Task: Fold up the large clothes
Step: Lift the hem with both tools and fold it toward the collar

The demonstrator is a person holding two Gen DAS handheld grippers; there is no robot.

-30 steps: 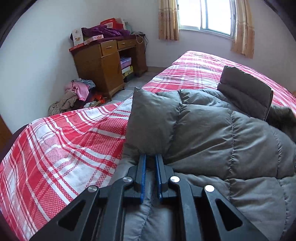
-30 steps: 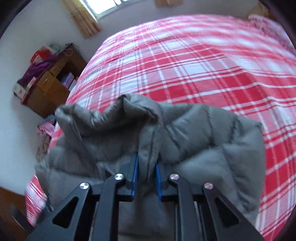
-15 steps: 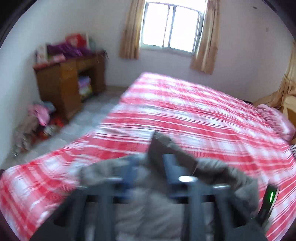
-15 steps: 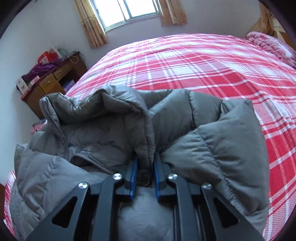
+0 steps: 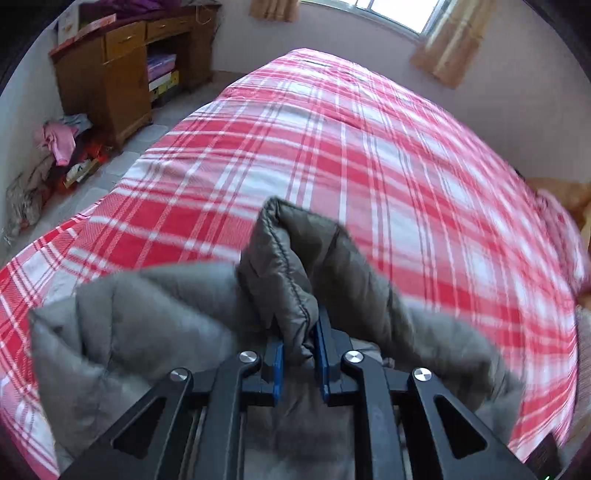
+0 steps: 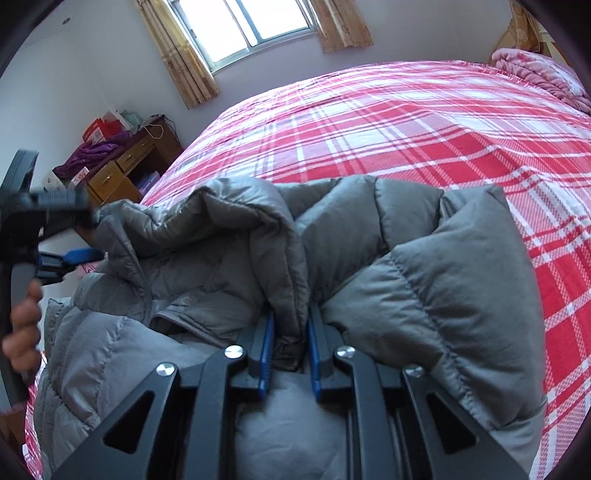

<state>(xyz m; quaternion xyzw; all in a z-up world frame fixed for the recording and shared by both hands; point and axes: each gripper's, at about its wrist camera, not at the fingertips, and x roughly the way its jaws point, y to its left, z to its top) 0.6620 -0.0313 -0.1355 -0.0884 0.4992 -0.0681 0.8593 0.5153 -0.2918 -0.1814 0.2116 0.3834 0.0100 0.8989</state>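
Note:
A grey puffer jacket (image 5: pixel 147 314) lies bunched on the near part of the red plaid bed (image 5: pixel 369 166). My left gripper (image 5: pixel 297 328) has a stitched edge fold of the jacket between its blue pads, which press on it as the jaws are closing. In the right wrist view the jacket (image 6: pixel 424 258) spreads in front, and my right gripper (image 6: pixel 290 321) is shut on a thick upright fold of it. The left gripper (image 6: pixel 74 254) also shows at the jacket's left edge, held by a hand (image 6: pixel 22 321).
A wooden desk (image 5: pixel 110 74) with boxes and clothes on top stands by the left wall, with a heap of clothes (image 5: pixel 55 144) on the floor beside it. A curtained window (image 6: pixel 251 26) is behind the bed. A pink blanket (image 6: pixel 535 74) lies at the far right.
My left gripper left the jacket's quilted body, opened, swung across and closed on a stitched edge fold. My right gripper kept its grip as the jacket settled lower on the bed.

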